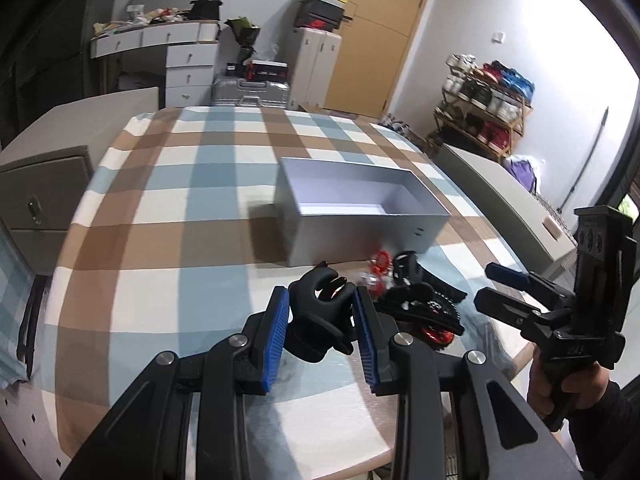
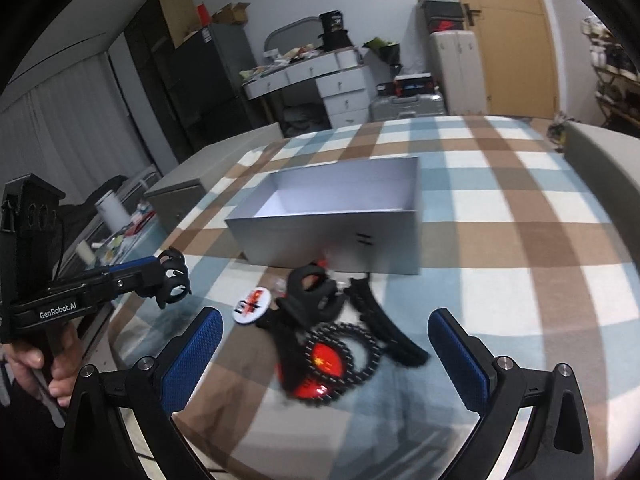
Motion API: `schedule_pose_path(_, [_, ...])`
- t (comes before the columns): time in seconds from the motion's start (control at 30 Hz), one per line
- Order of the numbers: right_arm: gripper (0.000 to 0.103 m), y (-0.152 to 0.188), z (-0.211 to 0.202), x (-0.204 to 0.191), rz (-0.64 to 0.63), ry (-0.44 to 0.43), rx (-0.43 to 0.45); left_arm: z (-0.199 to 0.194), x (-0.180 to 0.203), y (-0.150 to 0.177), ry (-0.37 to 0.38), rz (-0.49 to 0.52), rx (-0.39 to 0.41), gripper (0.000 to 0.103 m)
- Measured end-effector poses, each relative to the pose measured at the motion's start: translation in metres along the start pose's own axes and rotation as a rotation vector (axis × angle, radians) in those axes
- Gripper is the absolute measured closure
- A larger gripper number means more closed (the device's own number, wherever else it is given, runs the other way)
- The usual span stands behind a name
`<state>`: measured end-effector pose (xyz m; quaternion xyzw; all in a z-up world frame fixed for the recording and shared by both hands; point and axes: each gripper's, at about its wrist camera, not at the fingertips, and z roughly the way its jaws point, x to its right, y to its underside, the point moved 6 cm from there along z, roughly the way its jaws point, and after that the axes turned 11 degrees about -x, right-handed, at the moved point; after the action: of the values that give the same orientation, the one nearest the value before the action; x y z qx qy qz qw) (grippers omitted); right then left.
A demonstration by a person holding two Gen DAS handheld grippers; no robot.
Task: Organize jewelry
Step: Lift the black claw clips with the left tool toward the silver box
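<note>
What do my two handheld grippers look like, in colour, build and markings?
Both grippers, left gripper and right gripper, are black linkage frames with silver pivot bolts and blue textured fingers. The left one's side reads "GenRobot.AI". A dark sleeve shows at the right wrist.

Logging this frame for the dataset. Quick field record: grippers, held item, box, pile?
left gripper: shut on a black claw hair clip, lifted above the table
right gripper: open, empty, above the pile
box: grey, open-topped, no items visible inside
pile: in front of the box; another black claw clip, round badge, black chain with red piece, curved black clip
table: plaid cloth, blue, brown and white
</note>
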<state>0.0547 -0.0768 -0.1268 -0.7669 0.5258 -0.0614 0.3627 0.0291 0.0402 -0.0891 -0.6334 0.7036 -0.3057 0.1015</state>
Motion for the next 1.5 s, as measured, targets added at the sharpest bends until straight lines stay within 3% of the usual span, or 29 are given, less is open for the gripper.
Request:
schedule_pose_path(0.2, [0.001,-0.012,0.031,-0.012,-0.018,-0.038,-0.074,-0.003,-0.017,0.003,-0.009,-0.052,0.017,0.077])
schedule_pose_path(0.4, [0.011,-0.016,0.058,-0.016,-0.045,0.015,-0.133,-0.002,-0.031,0.004,-0.006,-0.095,0.023,0.077])
schedule_pose_path(0.63, [0.028,-0.016,0.063,-0.014,-0.052,0.109,-0.147,-0.001,-0.039,0.004,-0.006,-0.112,0.022,0.077])
schedule_pose_path(0.7, [0.041,-0.016,0.063,-0.014,-0.056,0.137,-0.155,0.000,-0.040,0.004,-0.003,-0.120,0.021,0.077])
schedule_pose_path(0.77, [0.044,-0.017,0.062,-0.013,-0.057,0.132,-0.153,0.002,-0.040,0.005,-0.003,-0.121,0.016,0.077])
schedule_pose_path(1.1, [0.048,-0.019,0.037,-0.009,-0.021,0.068,-0.076,-0.002,-0.035,0.004,-0.020,-0.102,0.023,0.076])
schedule_pose_path(1.5, [0.048,-0.042,-0.020,-0.018,-0.020,-0.031,0.131,-0.002,-0.012,-0.020,0.001,-0.048,0.041,0.076])
